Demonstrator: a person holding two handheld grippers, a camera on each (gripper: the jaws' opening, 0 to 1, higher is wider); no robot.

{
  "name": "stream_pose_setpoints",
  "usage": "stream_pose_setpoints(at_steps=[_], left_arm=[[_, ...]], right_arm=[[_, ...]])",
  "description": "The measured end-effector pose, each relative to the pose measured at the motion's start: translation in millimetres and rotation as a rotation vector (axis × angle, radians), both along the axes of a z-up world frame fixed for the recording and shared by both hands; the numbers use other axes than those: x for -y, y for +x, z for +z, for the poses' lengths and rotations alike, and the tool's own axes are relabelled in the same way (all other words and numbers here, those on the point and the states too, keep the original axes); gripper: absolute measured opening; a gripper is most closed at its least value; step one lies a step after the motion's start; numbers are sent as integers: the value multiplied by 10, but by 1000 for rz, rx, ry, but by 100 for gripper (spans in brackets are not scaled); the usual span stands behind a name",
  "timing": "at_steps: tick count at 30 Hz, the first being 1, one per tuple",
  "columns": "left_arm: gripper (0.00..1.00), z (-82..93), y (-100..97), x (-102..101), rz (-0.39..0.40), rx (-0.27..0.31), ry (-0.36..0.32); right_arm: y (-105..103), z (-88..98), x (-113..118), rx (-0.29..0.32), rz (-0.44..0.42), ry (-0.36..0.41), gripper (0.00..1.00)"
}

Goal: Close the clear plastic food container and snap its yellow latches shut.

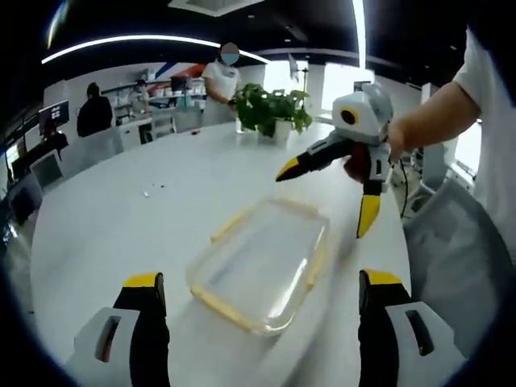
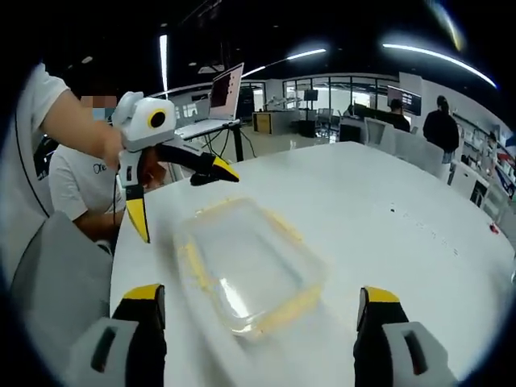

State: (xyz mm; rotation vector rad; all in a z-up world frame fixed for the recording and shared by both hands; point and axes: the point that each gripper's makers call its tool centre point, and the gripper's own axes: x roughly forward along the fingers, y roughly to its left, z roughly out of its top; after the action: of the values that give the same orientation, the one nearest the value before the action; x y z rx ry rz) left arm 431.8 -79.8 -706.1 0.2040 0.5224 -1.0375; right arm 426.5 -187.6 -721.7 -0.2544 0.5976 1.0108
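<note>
The clear plastic food container (image 1: 260, 264) with yellow latches lies on the white round table (image 1: 121, 218), just ahead of my left gripper (image 1: 262, 280), whose jaws stand wide open with nothing between them. In the right gripper view the container (image 2: 251, 270) sits in front of my right gripper (image 2: 261, 293), also wide open and empty. Its lid looks seated; motion blur hides how the latches stand. The right gripper (image 1: 328, 193), held by a hand, hovers open beyond the container's far right. The left gripper (image 2: 182, 196) hangs open above its far left corner.
A potted plant (image 1: 270, 109) stands at the table's far side. Grey chairs (image 1: 451, 242) line the table's edge by the person in white (image 2: 32, 161). A monitor on a stand (image 2: 226, 87) and several people are farther back.
</note>
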Motion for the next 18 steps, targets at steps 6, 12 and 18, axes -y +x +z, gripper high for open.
stream_pose_setpoints(at_steps=[6,12,18], left_arm=[[98,62,-69,-3,3,9,-2],[98,122,-127,-4,5,22,-5],[97,192,-217,4,6,32,-13]], right_arm=[[-47,47,20,13,-8,6,99],[-142,100,22,16,-11,9,99],[-239,179,13,30,-10,18,99]])
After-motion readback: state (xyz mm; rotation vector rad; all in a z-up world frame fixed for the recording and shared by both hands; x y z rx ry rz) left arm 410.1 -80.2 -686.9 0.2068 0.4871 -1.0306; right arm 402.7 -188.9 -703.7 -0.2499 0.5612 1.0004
